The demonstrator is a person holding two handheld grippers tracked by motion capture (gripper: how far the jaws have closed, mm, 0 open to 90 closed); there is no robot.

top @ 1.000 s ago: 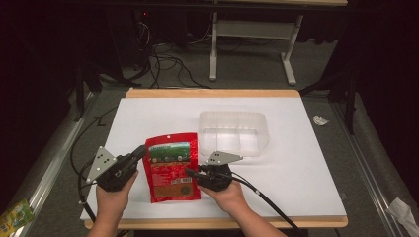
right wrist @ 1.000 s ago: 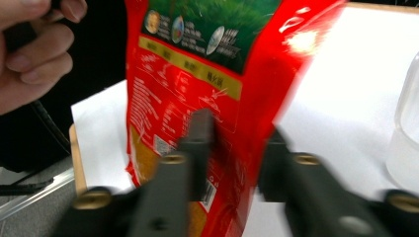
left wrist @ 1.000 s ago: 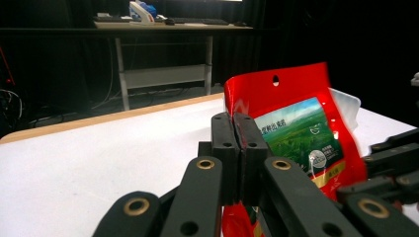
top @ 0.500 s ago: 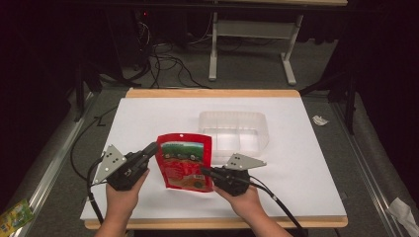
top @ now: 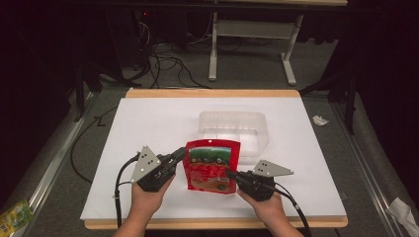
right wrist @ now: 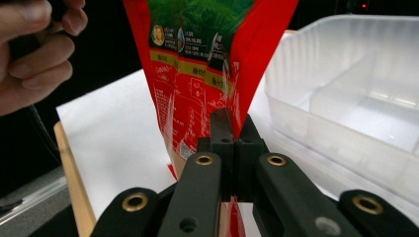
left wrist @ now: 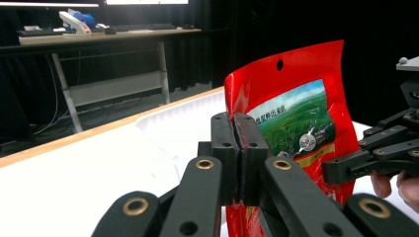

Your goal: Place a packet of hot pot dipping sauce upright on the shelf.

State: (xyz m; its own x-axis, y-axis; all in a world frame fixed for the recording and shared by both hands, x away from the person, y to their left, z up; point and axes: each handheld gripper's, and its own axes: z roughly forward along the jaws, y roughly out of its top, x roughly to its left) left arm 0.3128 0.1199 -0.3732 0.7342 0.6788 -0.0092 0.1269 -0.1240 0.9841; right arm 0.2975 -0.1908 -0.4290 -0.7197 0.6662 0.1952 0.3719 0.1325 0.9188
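Observation:
A red snack pouch (top: 211, 166) with a green landscape picture hangs between both grippers, lifted off the white table top. My left gripper (top: 179, 156) is shut on the pouch's left edge; in the left gripper view its jaws pinch the red pouch (left wrist: 291, 123) tight. On the right edge of the pouch my right gripper (top: 231, 175) is shut, and in the right gripper view the pouch (right wrist: 202, 74) rises from its closed jaws. The pouch stands nearly upright, just in front of a clear plastic tray (top: 232, 129).
The clear tray (right wrist: 356, 98) has divided compartments and sits mid-table behind the pouch. The white board (top: 148, 123) lies on a wooden table. Cables trail off the left edge. A green packet (top: 14, 216) lies on the floor at bottom left.
Both grippers have carried the pouch to the right and away from the person, toward the clear tray. The pouch now stands more upright than a second ago.

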